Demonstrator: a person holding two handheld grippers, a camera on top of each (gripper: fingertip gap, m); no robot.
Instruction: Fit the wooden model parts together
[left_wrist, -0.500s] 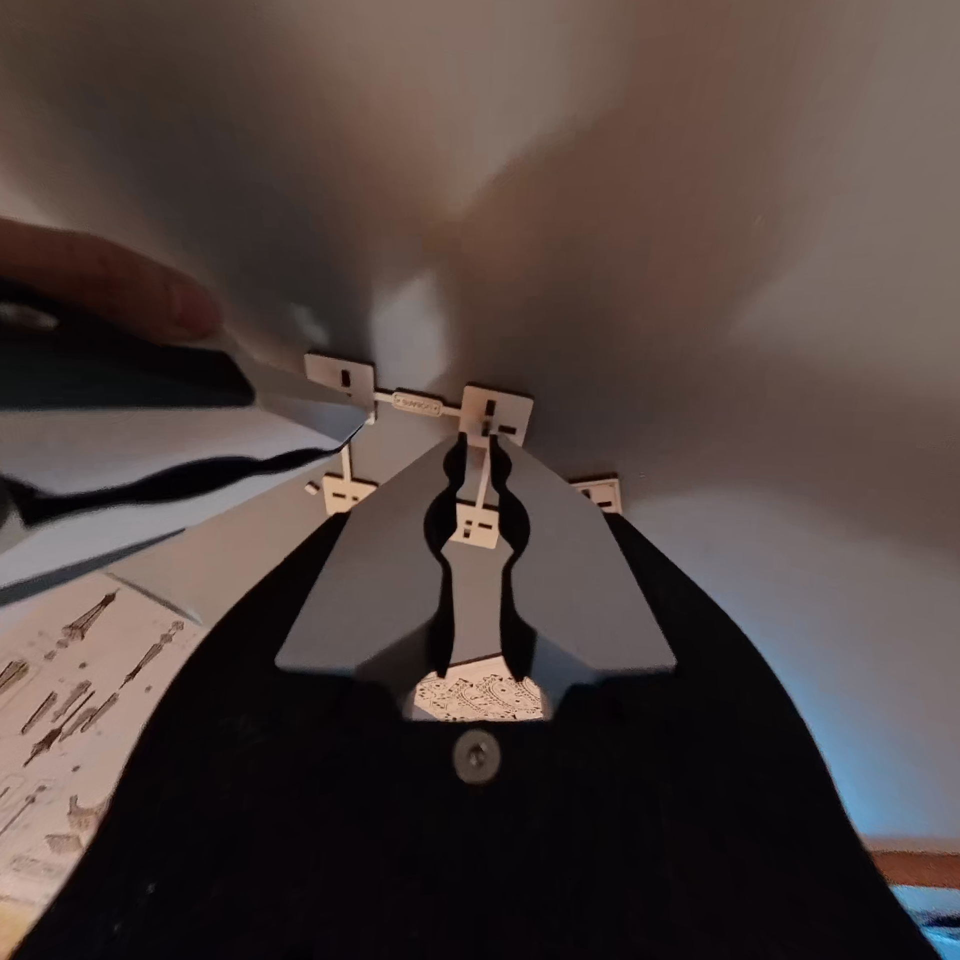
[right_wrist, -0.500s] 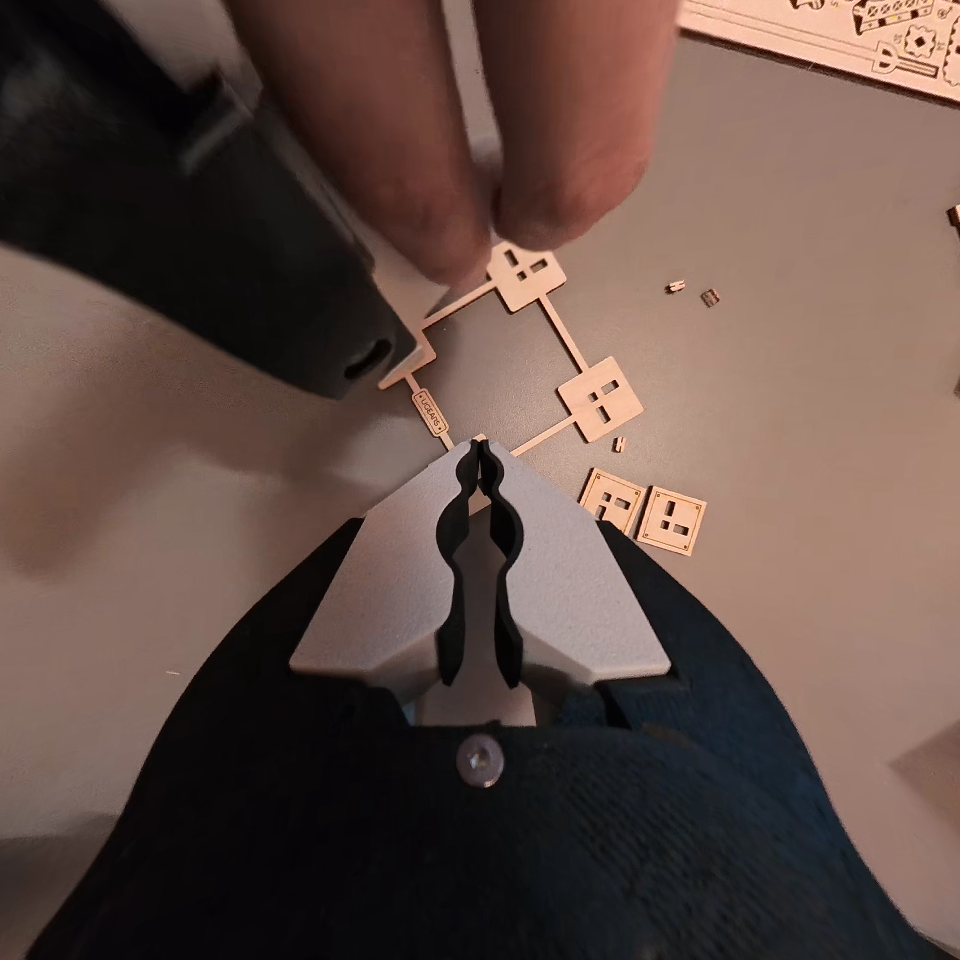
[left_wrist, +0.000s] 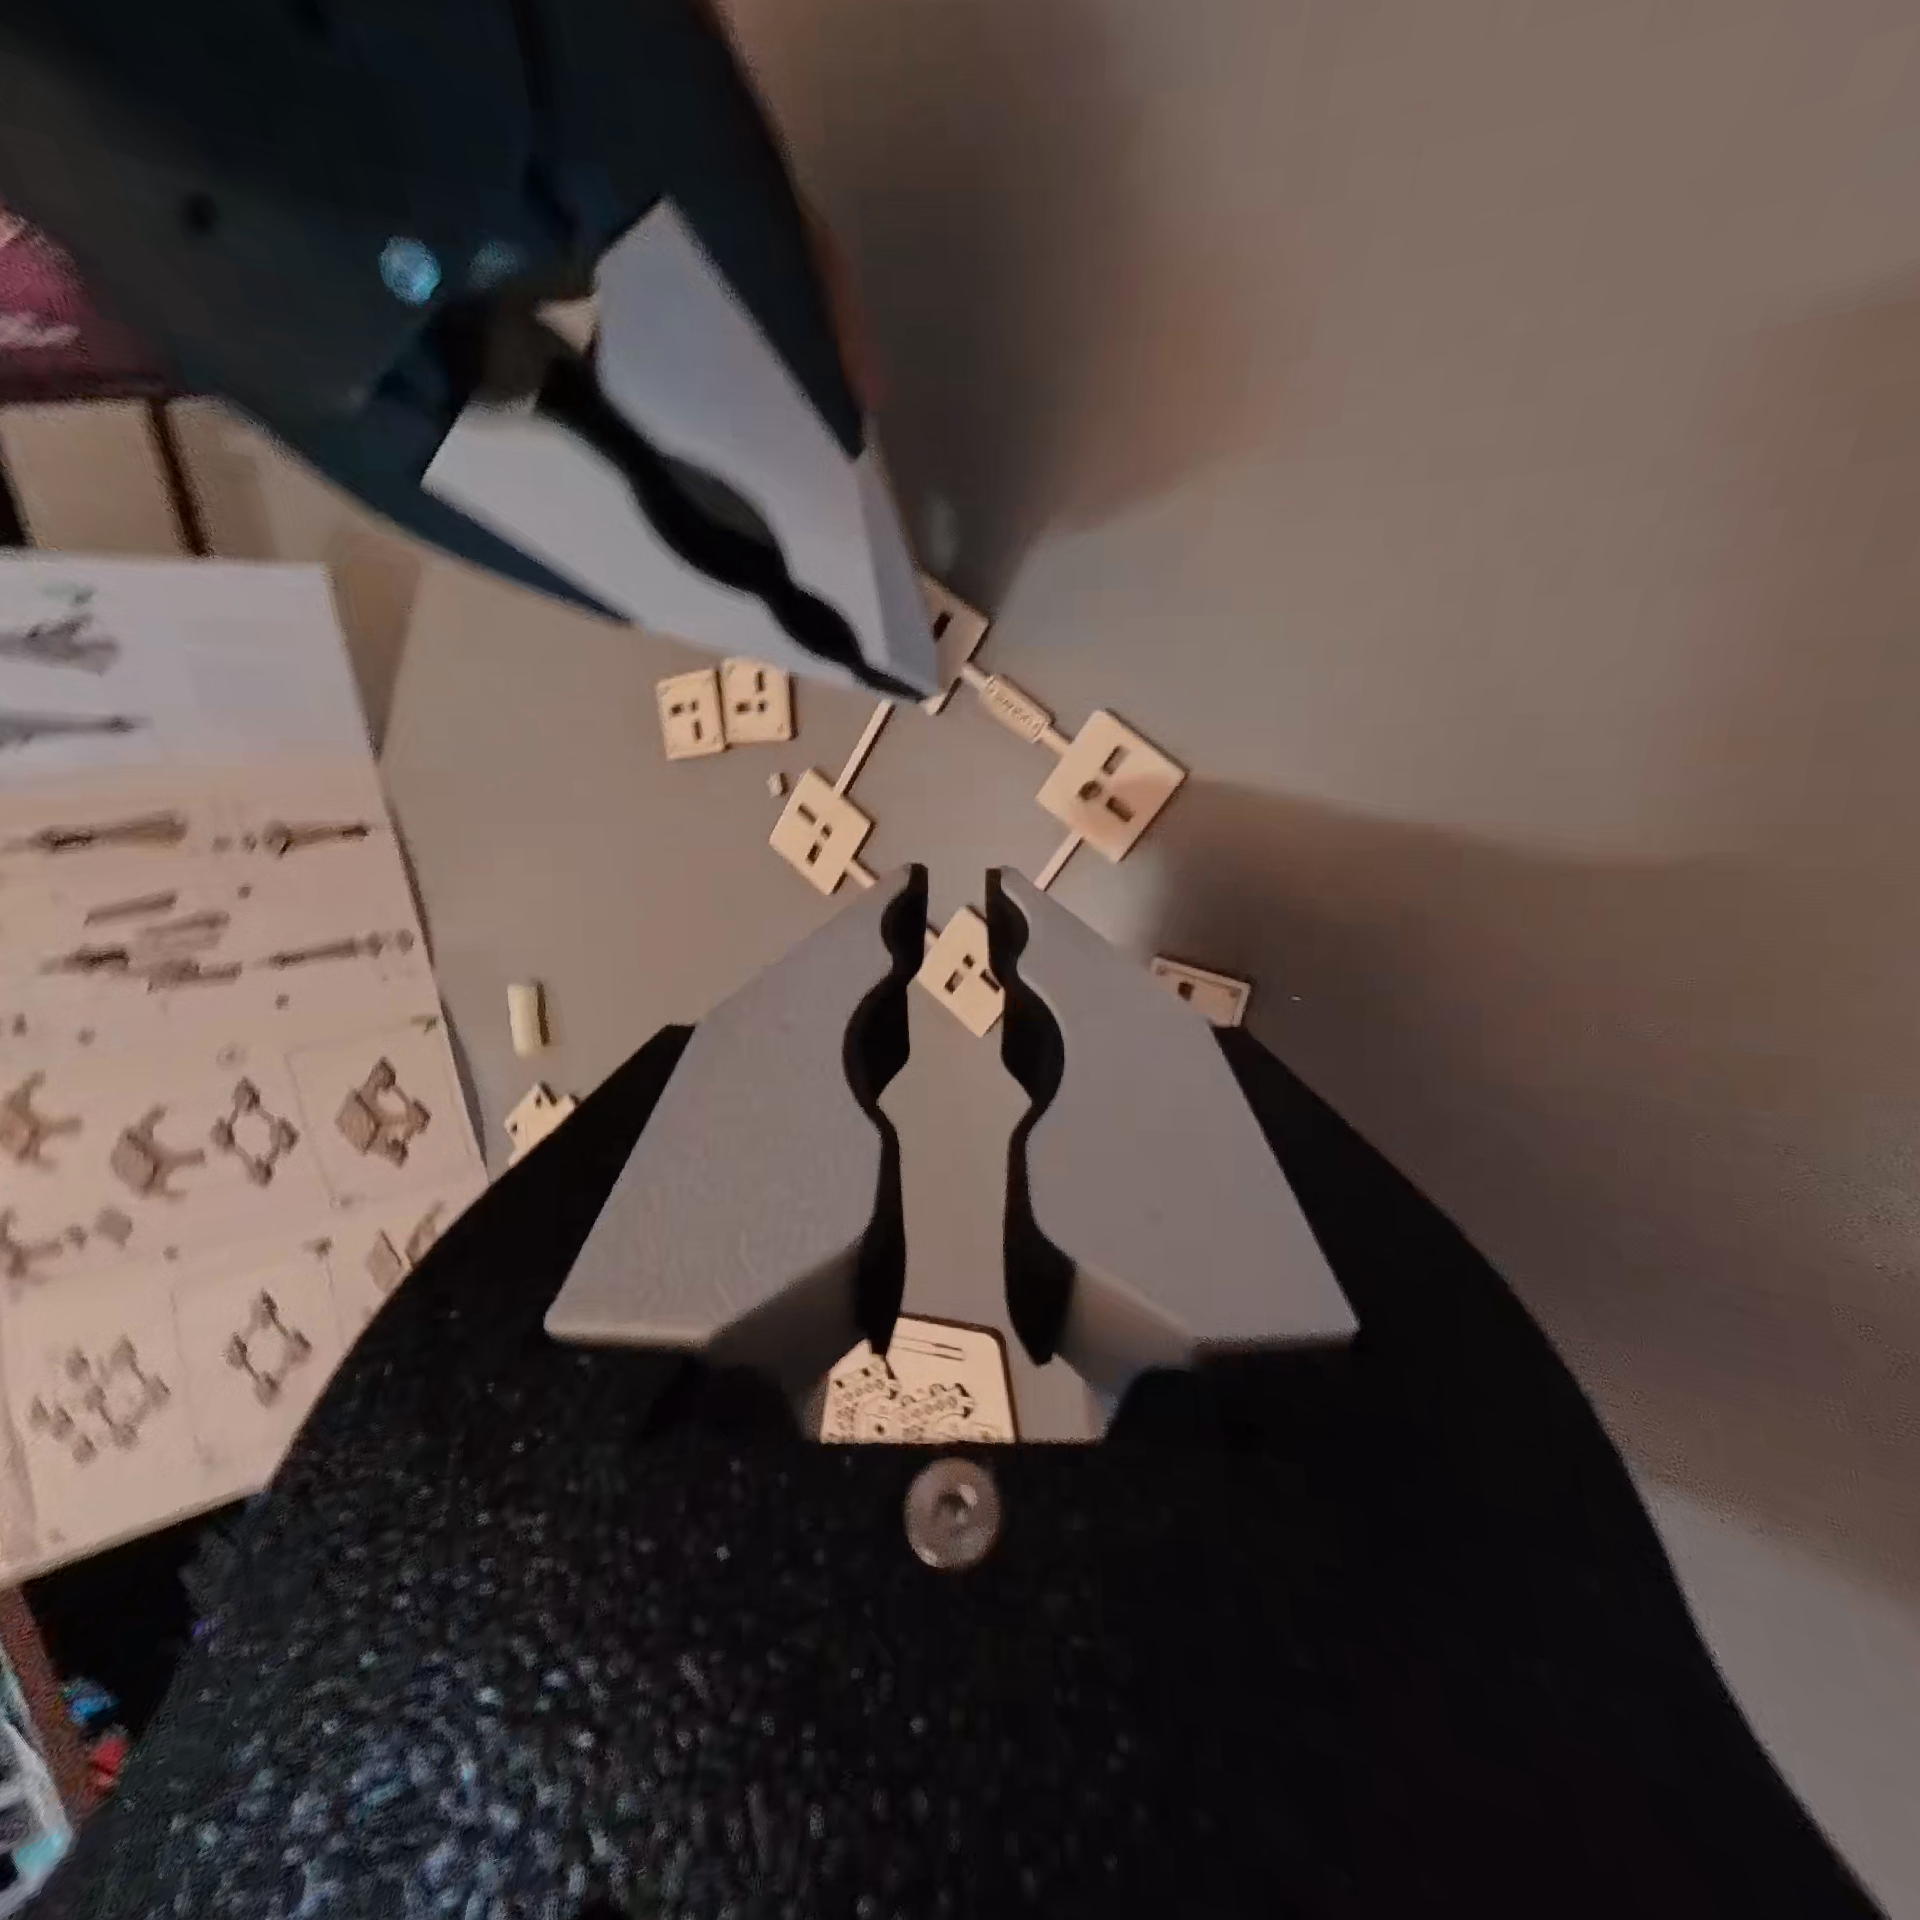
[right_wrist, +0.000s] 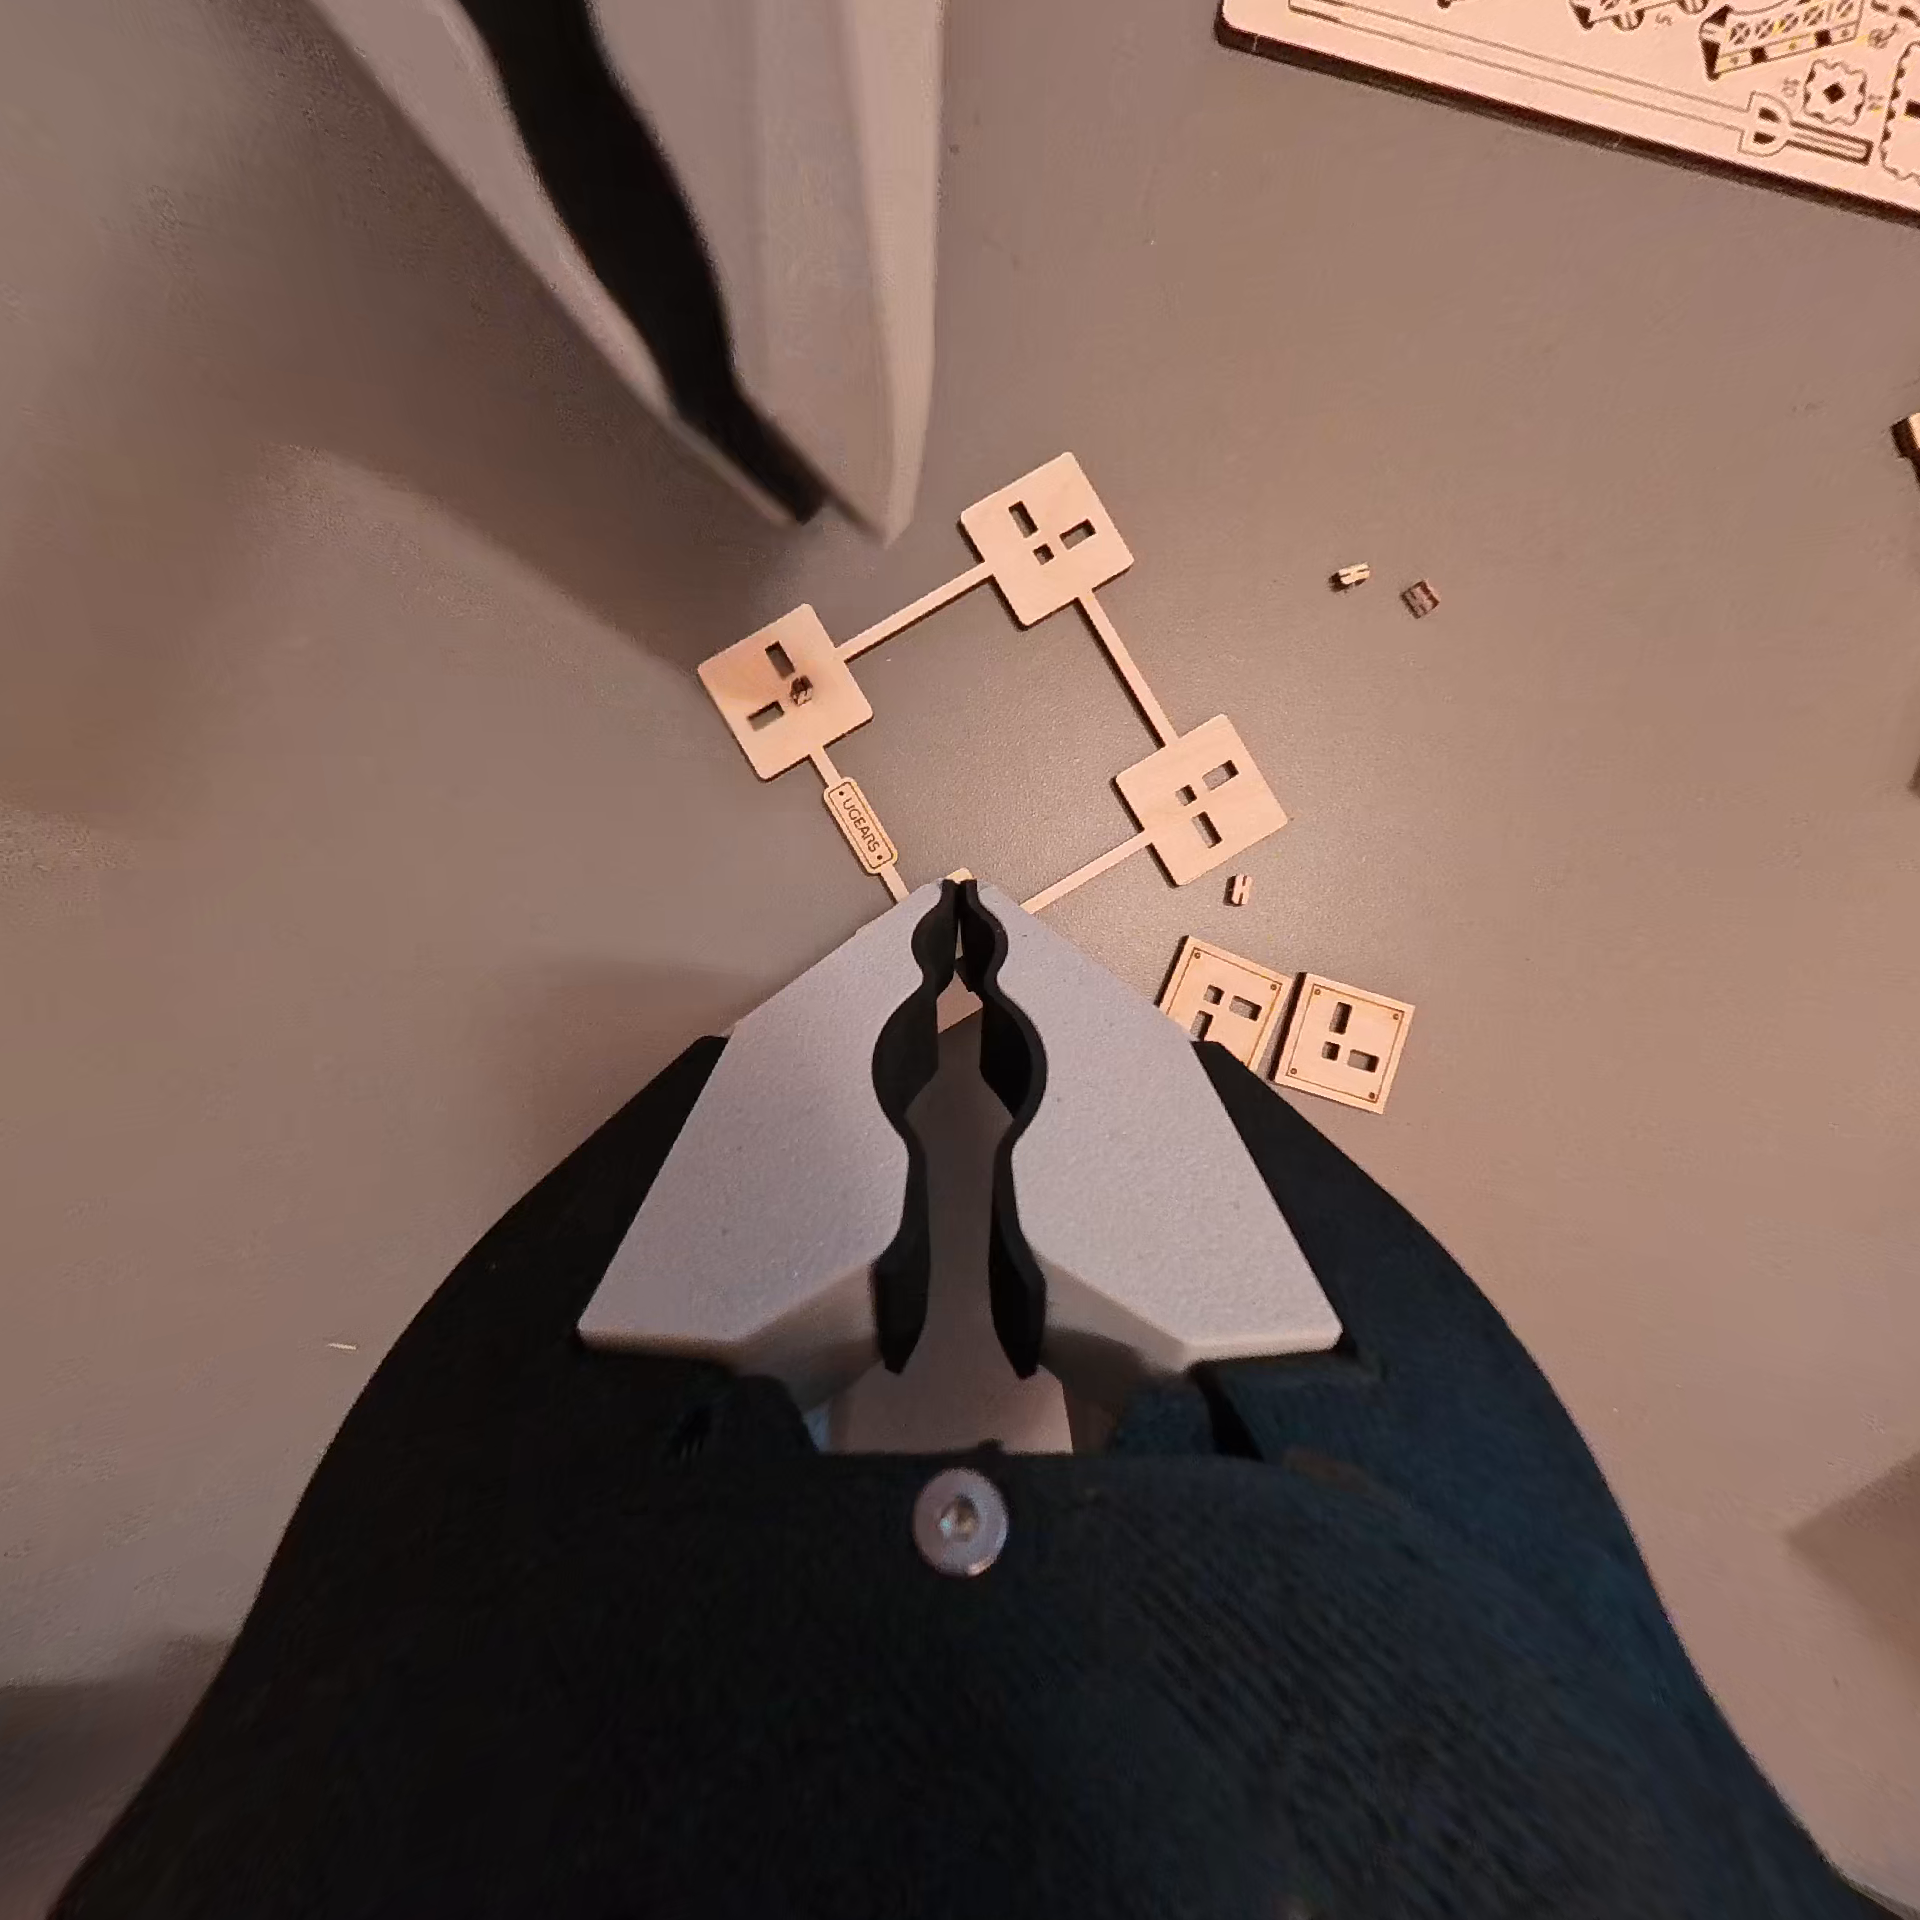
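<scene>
The wooden frame, four slotted squares joined by thin bars, lies flat on the grey bench. The right gripper has its jaws pressed together on the frame's near corner square, which is mostly hidden beneath the tips. The left gripper hangs above the bench with its jaws spread a little and empty, one frame square showing through the gap; in the right wrist view it sits just beyond the frame's far-left square without touching it.

Two loose slotted squares lie side by side just right of the right gripper, and a tiny wooden piece sits between them and the frame. Two more tiny bits lie apart to the right. A laser-cut parts sheet occupies the far right of the bench, with bare grey surface between it and the frame. The instruction sheet lies at the bench's left side in the left wrist view.

Half a second ago fingers pressed on the far square and the left gripper reached over the frame's left corner, its jaws nearly closed; now the fingers are gone, that gripper has drawn back with its jaws wider, and the frame is fully exposed except for the pinched corner.
</scene>
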